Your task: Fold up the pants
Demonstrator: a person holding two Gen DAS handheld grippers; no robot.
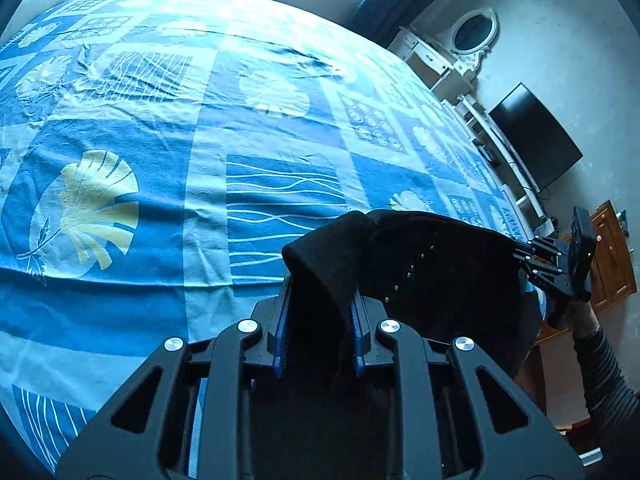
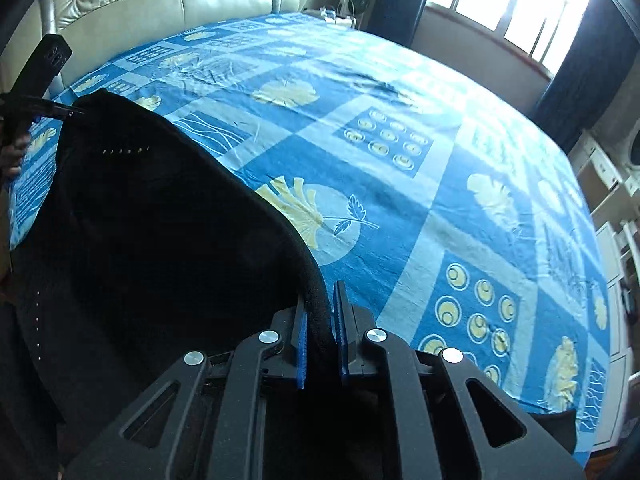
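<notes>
Blue patchwork bedspread (image 1: 208, 208) printed with pale leaves and shells covers a wide bed, with a cream tufted headboard (image 2: 160, 4) at its far end and a bright window (image 2: 508, 4) beyond. Hanging at the near edge of that bed is the pair of black knit pants (image 2: 160, 240), held up between the two tools along what looks like a top edge, with a row of small metal studs showing on the cloth. The left gripper (image 1: 318, 312) is pinching a bunched fold of the black fabric between its blue pads, and the right gripper (image 2: 320, 328) is pinching a thin rolled hem in the same way; from the left wrist view the right tool also shows at the far corner of the cloth. The step in hand appears to be lifting the garment to spread it flat on the bed. To do it well, both hands should probably rise evenly, draw apart until the held edge is taut, and carry the cloth forward over the bedspread before lowering, so it lands smooth rather than creased. The left grip is bulky, so slippage seems unlikely there; the right holds little cloth and might slip under a sharp tug.
</notes>
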